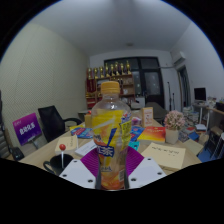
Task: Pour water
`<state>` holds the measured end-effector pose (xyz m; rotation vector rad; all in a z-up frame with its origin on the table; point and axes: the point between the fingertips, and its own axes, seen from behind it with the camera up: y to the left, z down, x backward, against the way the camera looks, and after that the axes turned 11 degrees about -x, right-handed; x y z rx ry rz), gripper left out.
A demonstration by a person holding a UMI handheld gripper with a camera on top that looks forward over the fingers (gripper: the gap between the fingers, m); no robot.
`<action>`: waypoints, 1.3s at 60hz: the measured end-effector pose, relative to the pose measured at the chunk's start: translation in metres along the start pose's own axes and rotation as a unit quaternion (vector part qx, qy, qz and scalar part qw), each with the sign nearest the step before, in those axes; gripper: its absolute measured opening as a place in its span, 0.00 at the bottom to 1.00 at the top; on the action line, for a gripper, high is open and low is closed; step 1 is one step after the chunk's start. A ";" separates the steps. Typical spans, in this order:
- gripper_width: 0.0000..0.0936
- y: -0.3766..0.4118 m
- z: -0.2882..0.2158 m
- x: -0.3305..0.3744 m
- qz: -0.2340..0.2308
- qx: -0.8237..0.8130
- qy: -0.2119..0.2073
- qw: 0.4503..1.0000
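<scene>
Clearly the gripper is clenched on the bottle — both pink pads press against its labelled lower half, and the bottle stands upright between the fingers, lifted in front of the table rather than resting on it. It is a clear plastic bottle with a yellow and orange label; whether a cap sits on the neck I cannot tell.

Judging the risks: the hold is low on the body, so once tipped, the top-heavy bottle could swivel between the pads or slip out. Squeezing soft plastic harder might also push water out early.

Around it the table is crowded. A cup with something red on it stands toward the near left edge — possibly the target, though that is a guess. Papers lie toward the right side, and colourful boxes sit behind the bottle. A spill would soak the papers — so the swing toward any cup should stay clear of them. A dark chair stands beyond the left edge.
</scene>
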<state>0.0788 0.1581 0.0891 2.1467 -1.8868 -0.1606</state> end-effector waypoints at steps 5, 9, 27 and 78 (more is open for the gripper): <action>0.34 -0.001 -0.015 -0.018 -0.011 0.010 0.014 1.000; 0.35 0.003 -0.002 -0.020 -0.027 0.014 0.014 0.999; 0.41 0.004 0.021 -0.023 -0.024 0.038 0.036 0.998; 0.89 -0.021 -0.015 0.327 0.008 0.022 0.029 0.999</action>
